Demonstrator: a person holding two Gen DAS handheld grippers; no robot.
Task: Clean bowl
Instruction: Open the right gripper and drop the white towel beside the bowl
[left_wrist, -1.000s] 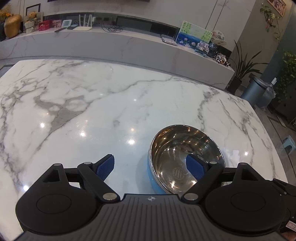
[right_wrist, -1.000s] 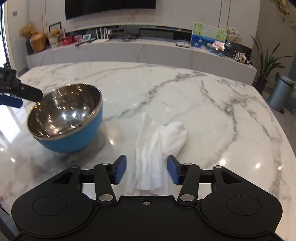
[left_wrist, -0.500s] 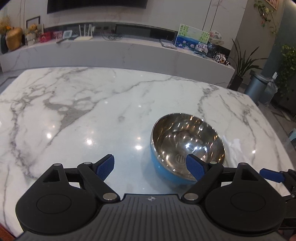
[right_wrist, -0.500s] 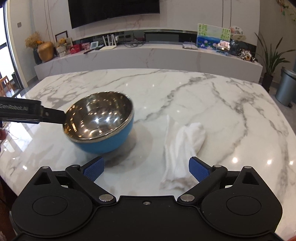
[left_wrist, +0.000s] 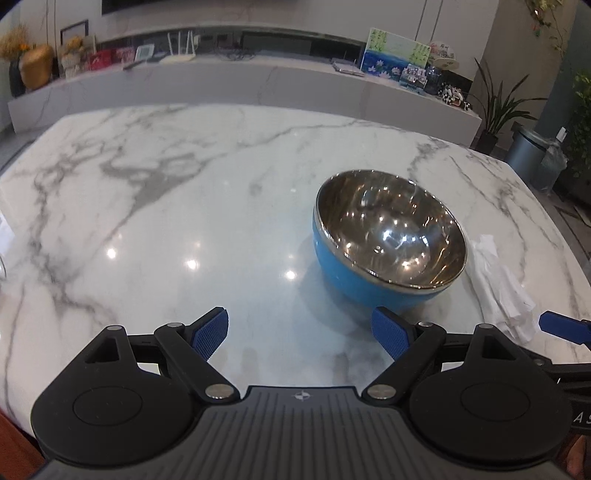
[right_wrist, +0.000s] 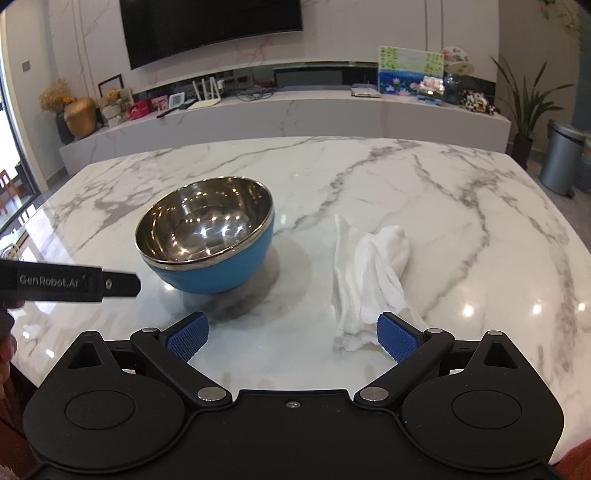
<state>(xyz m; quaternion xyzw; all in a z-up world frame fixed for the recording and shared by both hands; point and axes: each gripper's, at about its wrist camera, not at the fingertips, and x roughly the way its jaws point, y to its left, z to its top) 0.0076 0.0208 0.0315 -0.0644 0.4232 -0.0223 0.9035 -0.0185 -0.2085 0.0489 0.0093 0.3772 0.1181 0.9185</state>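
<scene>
A bowl (left_wrist: 388, 236) (right_wrist: 207, 229), blue outside and shiny steel inside, stands upright on the white marble table (left_wrist: 166, 192) (right_wrist: 461, 206). A crumpled white cloth (right_wrist: 369, 273) (left_wrist: 498, 284) lies on the table to the bowl's right. My left gripper (left_wrist: 301, 332) is open with nothing in it, pulled back near the table's front, the bowl ahead to its right. My right gripper (right_wrist: 291, 332) is open too, low over the table, its right pad beside the cloth's near end. The left gripper's finger (right_wrist: 74, 284) shows at the left in the right wrist view.
Beyond the table runs a long marble sideboard (right_wrist: 295, 110) with a router, pictures, a vase and small items. A grey bin (right_wrist: 561, 162) and potted plants stand at the right. A dark screen (right_wrist: 210, 26) hangs on the wall.
Both grippers have drawn back from the table. The left one, which had a finger inside the bowl, has let it go. The right gripper has opened wider beside the cloth.
</scene>
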